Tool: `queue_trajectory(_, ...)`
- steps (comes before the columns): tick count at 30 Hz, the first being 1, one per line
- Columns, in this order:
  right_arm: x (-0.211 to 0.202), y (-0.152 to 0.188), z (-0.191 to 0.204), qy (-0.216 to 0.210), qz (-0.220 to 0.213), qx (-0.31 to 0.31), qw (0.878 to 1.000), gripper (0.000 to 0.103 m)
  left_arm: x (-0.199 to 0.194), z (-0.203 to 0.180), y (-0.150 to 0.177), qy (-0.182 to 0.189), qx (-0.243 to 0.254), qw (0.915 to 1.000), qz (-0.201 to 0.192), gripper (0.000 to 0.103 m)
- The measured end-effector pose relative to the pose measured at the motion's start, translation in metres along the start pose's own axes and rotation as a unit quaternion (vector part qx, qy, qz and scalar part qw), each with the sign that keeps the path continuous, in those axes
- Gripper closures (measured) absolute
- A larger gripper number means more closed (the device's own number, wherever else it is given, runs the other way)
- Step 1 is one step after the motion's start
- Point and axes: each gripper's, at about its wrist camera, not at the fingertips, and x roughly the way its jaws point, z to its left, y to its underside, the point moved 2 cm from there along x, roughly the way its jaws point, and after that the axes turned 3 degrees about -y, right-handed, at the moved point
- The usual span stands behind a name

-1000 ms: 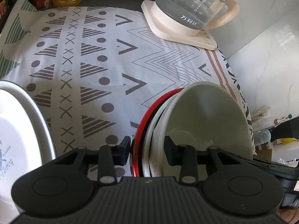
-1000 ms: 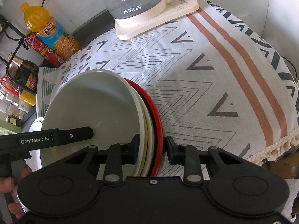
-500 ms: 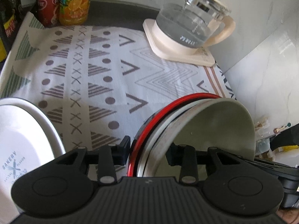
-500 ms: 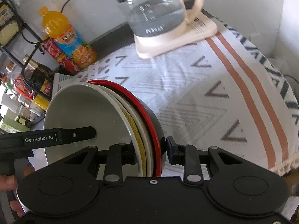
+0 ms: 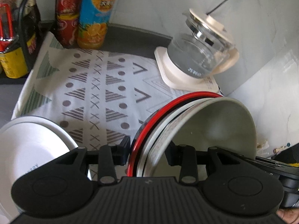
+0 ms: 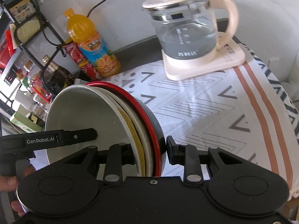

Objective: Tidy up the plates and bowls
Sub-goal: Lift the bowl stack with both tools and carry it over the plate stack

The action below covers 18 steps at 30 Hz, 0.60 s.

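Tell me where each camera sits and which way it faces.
Left wrist: on the left gripper, facing the patterned tablecloth; its jaws grip the tilted stack of nested bowls.
Right wrist: on the right gripper, jaws on that stack; left gripper visible.
Shared: stack, glass kettle, orange juice bottle.

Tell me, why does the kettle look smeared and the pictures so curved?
Left wrist view: the kettle is streaked with motion blur, while the gripper and bowls stay sharp; the fisheye lens darkens the corners. Right wrist view: the kettle is softer-edged, and the cloth stripes bow outward.
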Motion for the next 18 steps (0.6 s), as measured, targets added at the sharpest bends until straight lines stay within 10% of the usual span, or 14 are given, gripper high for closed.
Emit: queue_trajectory(18, 0.015, -0.012, 0.053, -0.046, 0.012, -0.055, 0.997, 0.074, -0.041, 0.044, -0.007, -0.035, -0.051, 0.9972, -0.042, 0.066)
